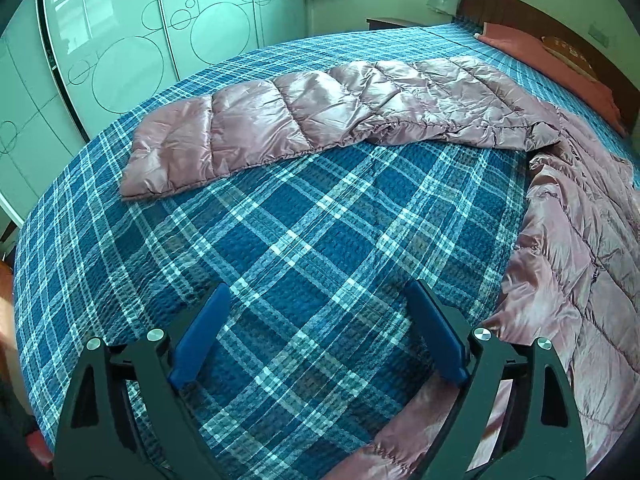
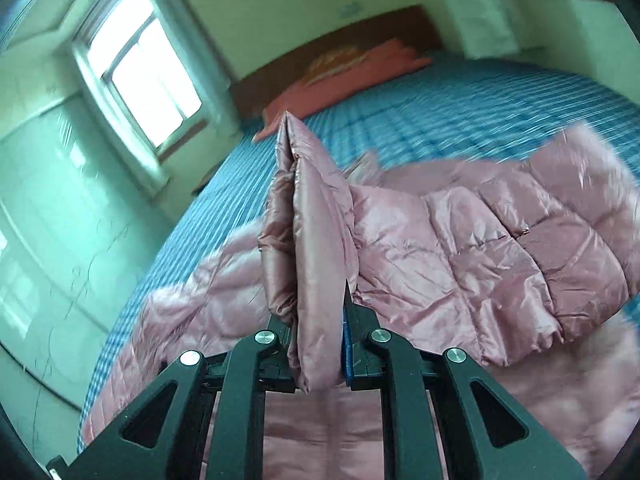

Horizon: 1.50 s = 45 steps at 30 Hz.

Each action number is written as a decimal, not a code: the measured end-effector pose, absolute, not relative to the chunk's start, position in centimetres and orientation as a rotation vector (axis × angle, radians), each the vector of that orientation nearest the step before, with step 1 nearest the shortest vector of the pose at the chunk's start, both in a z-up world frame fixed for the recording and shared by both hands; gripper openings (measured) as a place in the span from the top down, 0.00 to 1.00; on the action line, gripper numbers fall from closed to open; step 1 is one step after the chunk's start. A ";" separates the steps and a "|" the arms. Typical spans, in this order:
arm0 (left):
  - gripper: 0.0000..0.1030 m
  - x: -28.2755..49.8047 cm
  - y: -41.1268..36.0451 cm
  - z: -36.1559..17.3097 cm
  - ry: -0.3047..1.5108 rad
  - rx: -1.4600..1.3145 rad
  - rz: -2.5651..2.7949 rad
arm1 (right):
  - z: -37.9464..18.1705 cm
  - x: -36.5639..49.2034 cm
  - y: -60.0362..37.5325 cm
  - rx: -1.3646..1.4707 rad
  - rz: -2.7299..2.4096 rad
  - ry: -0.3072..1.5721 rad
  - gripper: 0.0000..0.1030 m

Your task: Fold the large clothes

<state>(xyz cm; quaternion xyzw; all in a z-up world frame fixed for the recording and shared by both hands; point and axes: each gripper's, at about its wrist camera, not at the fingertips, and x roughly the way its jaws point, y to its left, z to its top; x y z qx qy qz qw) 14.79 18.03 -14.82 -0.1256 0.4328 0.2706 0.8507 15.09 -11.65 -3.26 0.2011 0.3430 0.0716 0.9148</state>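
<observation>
A shiny pink quilted down jacket (image 1: 580, 264) lies on a blue plaid bed cover (image 1: 304, 240). One sleeve (image 1: 280, 120) stretches out flat to the left across the bed. My left gripper (image 1: 318, 304) is open and empty, hovering over bare cover just left of the jacket's body. In the right wrist view my right gripper (image 2: 320, 312) is shut on a folded edge of the jacket (image 2: 316, 220) and holds it lifted, standing up between the fingers. The rest of the jacket (image 2: 500, 248) lies spread below, blurred by motion.
A red pillow (image 1: 560, 64) and the wooden headboard (image 2: 340, 36) are at the bed's far end. Pale green wardrobe doors (image 1: 120, 40) stand along the left side of the bed. A window (image 2: 148, 68) is beyond the bed.
</observation>
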 end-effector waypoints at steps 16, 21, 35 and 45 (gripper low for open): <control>0.10 14.7 18.0 -14.9 0.909 -0.261 0.567 | -8.6 17.7 -1.0 0.205 0.281 0.939 0.83; 0.10 14.8 17.9 -15.0 0.910 -0.261 0.567 | -8.6 17.1 -0.5 0.215 0.338 0.940 0.49; 0.10 14.9 17.8 -15.0 0.911 -0.253 0.571 | -4.6 15.2 -20.0 0.167 -0.102 0.809 0.45; 0.10 14.9 17.7 -15.0 0.912 -0.251 0.572 | -6.5 16.8 -22.8 0.166 -0.129 0.860 0.45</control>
